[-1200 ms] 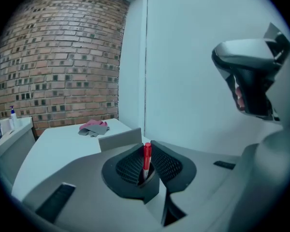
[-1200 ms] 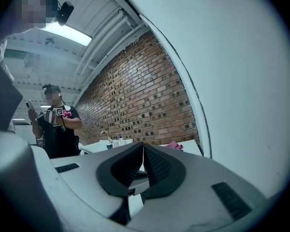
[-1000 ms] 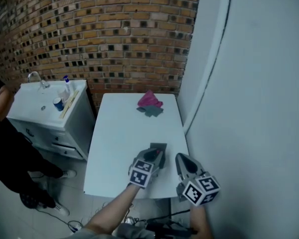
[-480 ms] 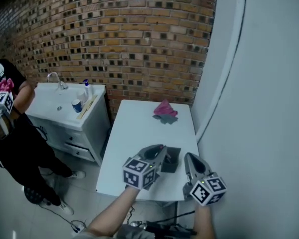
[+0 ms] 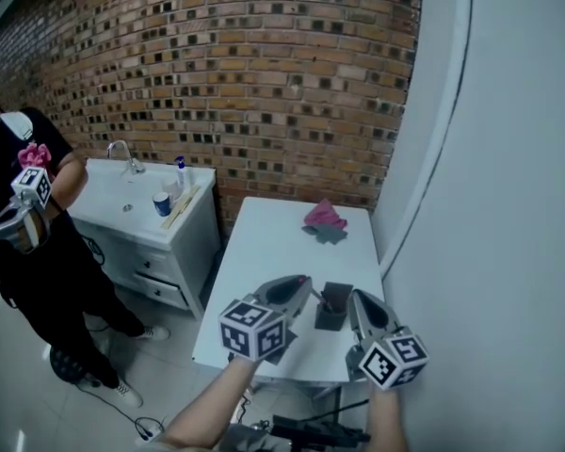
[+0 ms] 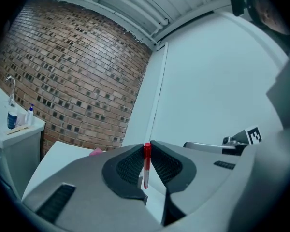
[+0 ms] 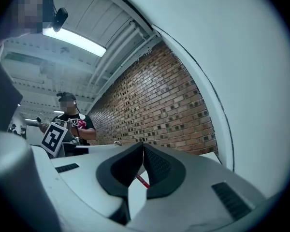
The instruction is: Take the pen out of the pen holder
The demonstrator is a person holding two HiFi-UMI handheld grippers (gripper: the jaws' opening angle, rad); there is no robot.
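Now | left gripper clamps pen upright | right gripper closed, empty

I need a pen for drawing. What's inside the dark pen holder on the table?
One red pen is out, pinched in the jaws of the left gripper. The pen holder looks dark inside; its walls hide whatever is in there.

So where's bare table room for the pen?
The table is bare between the pink cloth at its far end and the pen holder near the front, and along its left edge. Crowded round the holder, where the left tool and right tool hover.
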